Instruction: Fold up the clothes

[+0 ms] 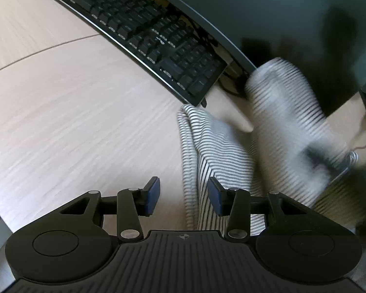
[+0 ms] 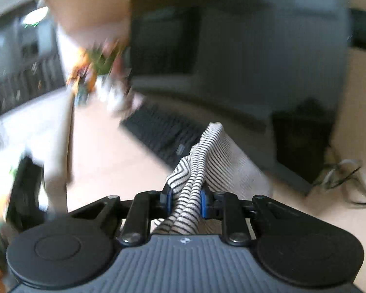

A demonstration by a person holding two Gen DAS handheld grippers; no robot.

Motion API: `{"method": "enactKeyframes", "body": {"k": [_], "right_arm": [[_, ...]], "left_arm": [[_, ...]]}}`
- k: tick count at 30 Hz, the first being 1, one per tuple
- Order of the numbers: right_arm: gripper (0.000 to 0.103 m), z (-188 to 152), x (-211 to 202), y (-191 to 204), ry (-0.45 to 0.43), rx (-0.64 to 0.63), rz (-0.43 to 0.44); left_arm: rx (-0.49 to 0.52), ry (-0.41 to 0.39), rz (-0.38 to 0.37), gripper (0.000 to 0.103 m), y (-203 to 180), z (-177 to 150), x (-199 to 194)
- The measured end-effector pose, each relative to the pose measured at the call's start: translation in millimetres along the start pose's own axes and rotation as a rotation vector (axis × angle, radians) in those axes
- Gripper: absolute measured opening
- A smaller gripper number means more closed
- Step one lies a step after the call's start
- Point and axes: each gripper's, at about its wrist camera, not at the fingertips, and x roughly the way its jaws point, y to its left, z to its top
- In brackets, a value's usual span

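Note:
A white garment with thin black stripes (image 1: 217, 151) lies on the pale wooden desk (image 1: 73, 112). In the left wrist view my left gripper (image 1: 183, 196) hangs open just above the garment's left edge, its blue pads apart and gripping nothing. A blurred striped part of the garment (image 1: 285, 112) is lifted at the right. In the right wrist view my right gripper (image 2: 186, 201) is shut on a bunched fold of the striped garment (image 2: 195, 171), which rises out between the blue pads. The rest of the cloth is hidden under the gripper body.
A black keyboard (image 1: 144, 36) lies at the back of the desk, close to the garment's far corner, under a dark monitor (image 1: 280, 19). Cables (image 2: 341, 173) lie at the right. Blurred colourful items (image 2: 95, 66) stand at the far left.

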Motion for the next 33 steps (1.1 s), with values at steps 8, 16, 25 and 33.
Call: {"method": "enactKeyframes", "body": {"k": [8, 16, 25, 33], "right_arm": [[0.042, -58.8, 50.1, 77.6, 0.052, -0.376, -0.096], [0.062, -44.7, -3.3, 18.7, 0.035, -0.160, 0.028], [0.079, -78.8, 12.2, -109.3, 0.112, 0.511, 0.015], [0.048, -72.4, 66.6, -119.5, 0.095, 0.617, 0.233]], "left_arm": [[0.117, -0.064, -0.058, 0.063, -27.6, 26.9, -21.8], [0.306, 0.046, 0.007, 0.055, -59.0, 14.2, 31.3], [0.199, 0.099, -0.069, 0.060, -31.5, 20.5, 34.2], [0.156, 0.100, -0.099, 0.059, -29.0, 27.5, 47.1]]}}
